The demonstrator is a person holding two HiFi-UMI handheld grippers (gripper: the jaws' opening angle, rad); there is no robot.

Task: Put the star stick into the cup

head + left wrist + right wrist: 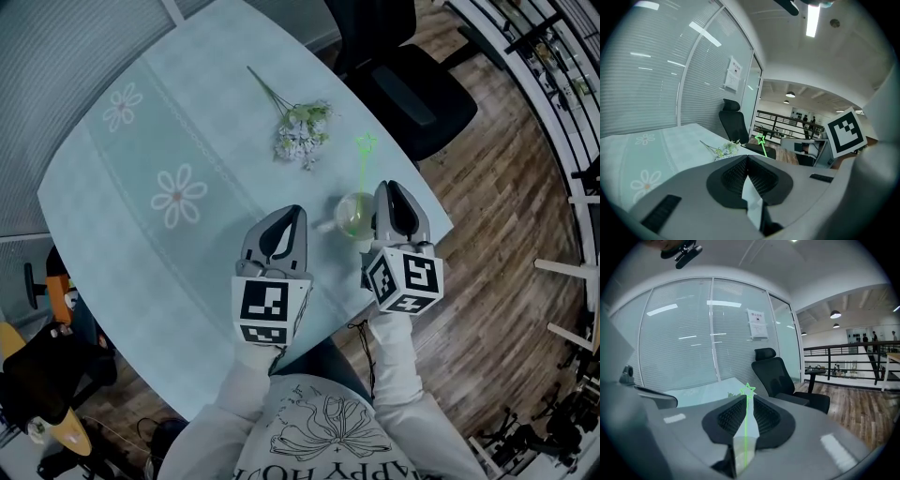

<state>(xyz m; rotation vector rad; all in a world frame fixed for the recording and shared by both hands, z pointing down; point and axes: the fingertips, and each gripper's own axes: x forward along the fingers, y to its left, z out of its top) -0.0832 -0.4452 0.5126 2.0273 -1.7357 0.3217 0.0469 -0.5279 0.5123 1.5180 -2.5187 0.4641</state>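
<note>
Star stick [361, 178] stands in cup [354, 216], centre right; right gripper [396, 187] narrowly parted, left gripper [286, 214] closed, empty; next, withdraw without tipping.

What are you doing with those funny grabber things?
A person at a table holds a gripper in each hand. The green star stick already stands in the clear cup. The right gripper is next to the cup, jaws slightly apart, with the stick showing in the gap but apparently not pinched. The left gripper is shut and empty. Flowers lie farther back.
</note>
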